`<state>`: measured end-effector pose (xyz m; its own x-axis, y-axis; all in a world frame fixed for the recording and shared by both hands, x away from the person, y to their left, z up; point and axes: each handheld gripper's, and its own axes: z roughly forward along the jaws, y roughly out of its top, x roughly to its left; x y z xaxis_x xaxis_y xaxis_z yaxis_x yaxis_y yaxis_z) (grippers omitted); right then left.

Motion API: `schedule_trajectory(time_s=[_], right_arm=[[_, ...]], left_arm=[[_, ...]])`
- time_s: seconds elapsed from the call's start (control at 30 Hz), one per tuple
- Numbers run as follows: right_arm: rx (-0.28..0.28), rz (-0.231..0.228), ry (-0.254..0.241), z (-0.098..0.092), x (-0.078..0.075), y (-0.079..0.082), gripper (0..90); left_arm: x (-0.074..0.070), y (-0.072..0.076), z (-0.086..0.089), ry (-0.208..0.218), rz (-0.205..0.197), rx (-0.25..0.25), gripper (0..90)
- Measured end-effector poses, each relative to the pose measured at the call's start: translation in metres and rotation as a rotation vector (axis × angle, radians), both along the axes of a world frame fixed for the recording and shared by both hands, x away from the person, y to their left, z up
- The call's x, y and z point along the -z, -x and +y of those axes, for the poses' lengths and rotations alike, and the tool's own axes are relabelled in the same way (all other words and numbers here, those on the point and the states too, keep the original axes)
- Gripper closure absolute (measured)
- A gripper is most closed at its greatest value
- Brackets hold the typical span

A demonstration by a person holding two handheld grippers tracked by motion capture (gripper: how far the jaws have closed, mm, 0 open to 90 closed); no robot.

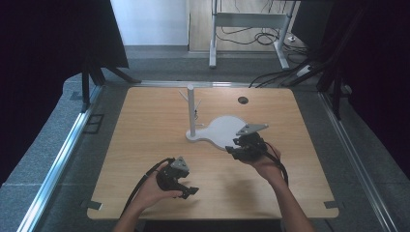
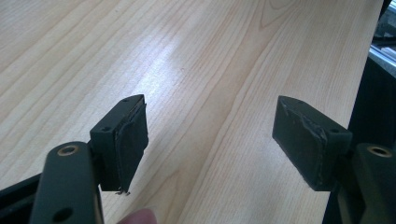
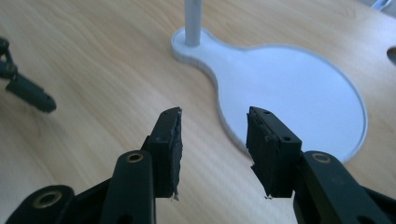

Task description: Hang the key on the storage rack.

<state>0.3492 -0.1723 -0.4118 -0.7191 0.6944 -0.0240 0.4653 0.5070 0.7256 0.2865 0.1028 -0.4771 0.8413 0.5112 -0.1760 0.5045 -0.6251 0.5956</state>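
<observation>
A white stand lies on the wooden table (image 1: pixel 145 125): a flat round base plate (image 1: pixel 225 130) with an upright post (image 1: pixel 191 111) at its left end. My right gripper (image 1: pixel 234 152) hovers at the plate's near edge, jaws open and empty. In the right gripper view the plate (image 3: pixel 289 79) lies just beyond my right gripper (image 3: pixel 215 121), with the post (image 3: pixel 194 21) rising farther off. My left gripper (image 1: pixel 188 192) rests low near the table's front edge, apart from the stand. In the left gripper view my left gripper (image 2: pixel 210 116) stands wide open over bare wood.
A small dark hole (image 1: pixel 242 100) sits in the tabletop behind the plate. Metal rails (image 1: pixel 63 150) run along both sides of the table. Behind it stand a desk frame (image 1: pixel 251 21) and loose cables on the floor. Black curtains flank the scene.
</observation>
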Motion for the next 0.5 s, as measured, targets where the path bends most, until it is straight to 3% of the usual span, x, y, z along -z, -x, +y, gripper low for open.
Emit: schedule_trajectory(time_s=[0.2,0.43,0.5], right_arm=[[0.027,0.013,-0.005,-0.021,0.022,0.019,55.3],[0.043,0.068,-0.102,-0.034,0.042,0.029,54.4],[0.039,0.079,-0.094,-0.034,0.046,0.030,53.5]], left_arm=[[0.002,-0.001,-0.001,-0.008,0.005,-0.004,27.1],[0.004,-0.001,-0.001,-0.010,0.009,-0.009,27.1],[0.004,-0.001,-0.001,-0.012,0.011,-0.009,27.1]])
